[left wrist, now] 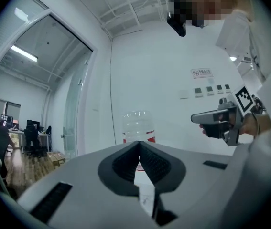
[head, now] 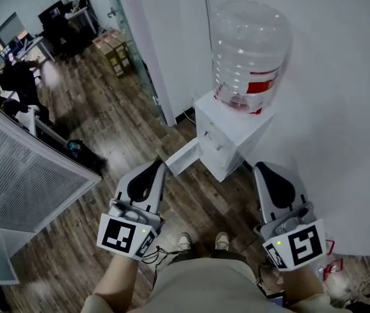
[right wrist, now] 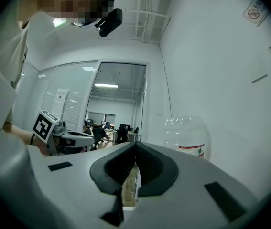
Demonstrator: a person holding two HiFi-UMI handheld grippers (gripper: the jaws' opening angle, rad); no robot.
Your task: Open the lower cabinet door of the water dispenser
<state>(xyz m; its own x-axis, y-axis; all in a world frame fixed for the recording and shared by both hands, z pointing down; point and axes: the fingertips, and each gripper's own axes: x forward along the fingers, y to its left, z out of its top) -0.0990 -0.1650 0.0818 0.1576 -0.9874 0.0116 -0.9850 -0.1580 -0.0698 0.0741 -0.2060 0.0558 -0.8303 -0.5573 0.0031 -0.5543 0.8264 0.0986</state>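
The white water dispenser (head: 227, 132) stands against the wall, with a clear bottle (head: 250, 51) bearing a red label on top. Its lower cabinet door (head: 185, 156) stands swung out to the left. My left gripper (head: 155, 166) and right gripper (head: 263, 169) hover side by side in front of the dispenser, apart from it, pointing level toward it. Both are shut with nothing between the jaws, as the left gripper view (left wrist: 139, 144) and right gripper view (right wrist: 136, 147) show. The bottle (left wrist: 136, 125) sits straight ahead behind the left jaws, and slightly right (right wrist: 185, 135) of the right jaws.
A glass partition (head: 132, 38) and cardboard boxes (head: 114, 51) lie to the dispenser's left. Office desks with a seated person (head: 18, 77) are at far left. A grey slatted panel (head: 21, 175) stands at left. Cables (head: 361, 285) lie on the floor at lower right.
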